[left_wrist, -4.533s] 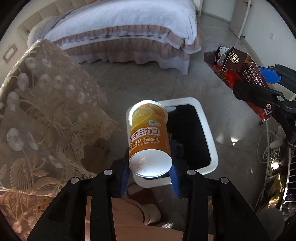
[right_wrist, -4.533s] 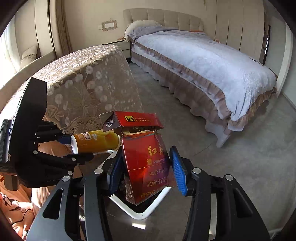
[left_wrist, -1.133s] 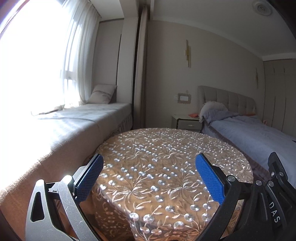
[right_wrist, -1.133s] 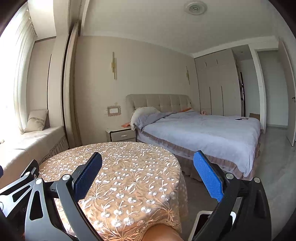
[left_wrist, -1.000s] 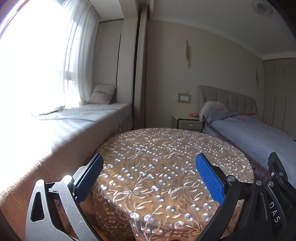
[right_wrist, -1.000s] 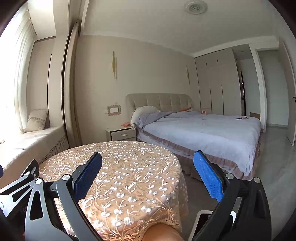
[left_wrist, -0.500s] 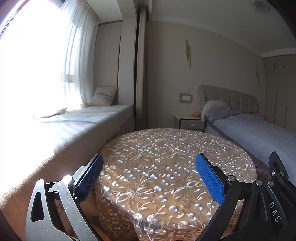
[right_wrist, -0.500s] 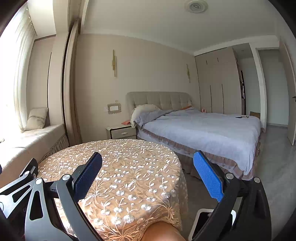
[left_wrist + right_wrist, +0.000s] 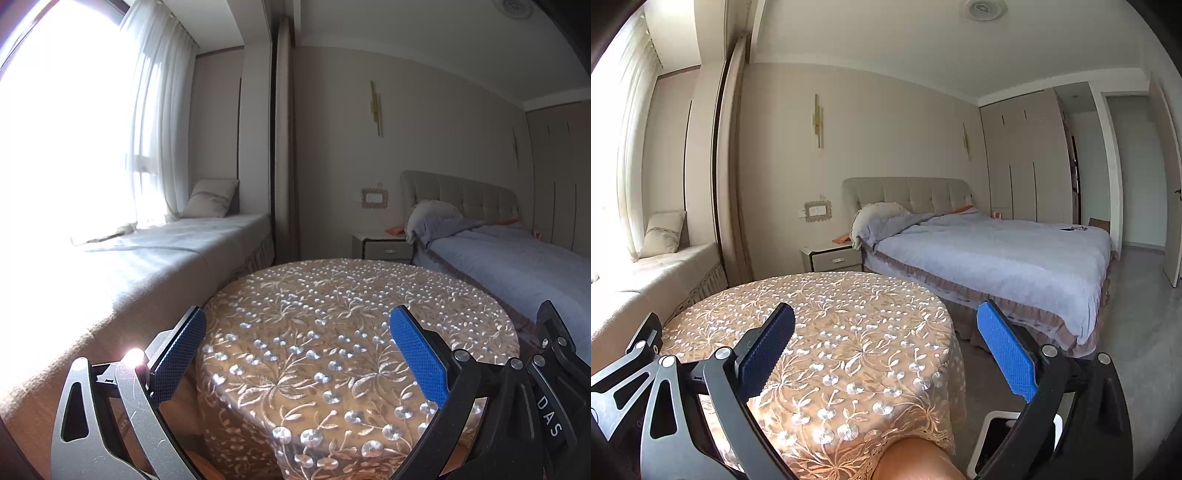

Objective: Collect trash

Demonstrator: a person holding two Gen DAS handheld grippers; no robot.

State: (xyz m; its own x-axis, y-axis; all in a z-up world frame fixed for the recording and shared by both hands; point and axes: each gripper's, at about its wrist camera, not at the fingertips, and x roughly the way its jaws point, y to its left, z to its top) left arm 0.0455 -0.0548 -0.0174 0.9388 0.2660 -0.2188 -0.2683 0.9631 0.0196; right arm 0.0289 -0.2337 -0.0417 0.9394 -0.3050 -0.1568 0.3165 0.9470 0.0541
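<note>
My left gripper (image 9: 295,325) stands open over the near edge of a round table (image 9: 354,314) under a beige embroidered cloth; nothing sits between its blue pads (image 9: 417,358). My right gripper (image 9: 886,321) is open too and empty, facing the same table (image 9: 827,325) from its right side. A white-rimmed trash bin (image 9: 991,430) shows on the floor at the lower right of the right wrist view, partly hidden behind the right finger. No trash lies on the tabletop in either view. The right gripper's frame (image 9: 554,369) appears at the right edge of the left wrist view.
A bed (image 9: 997,251) with a grey cover stands to the right, a nightstand (image 9: 833,258) beside it. A window seat (image 9: 155,266) with a cushion runs along the left under bright curtains. A person's knee (image 9: 912,458) is at the bottom of the right wrist view.
Since 4.5 s ago both grippers let go of the orange can and the red carton above the bin and rose to face the table. Over the last second the views have barely shifted.
</note>
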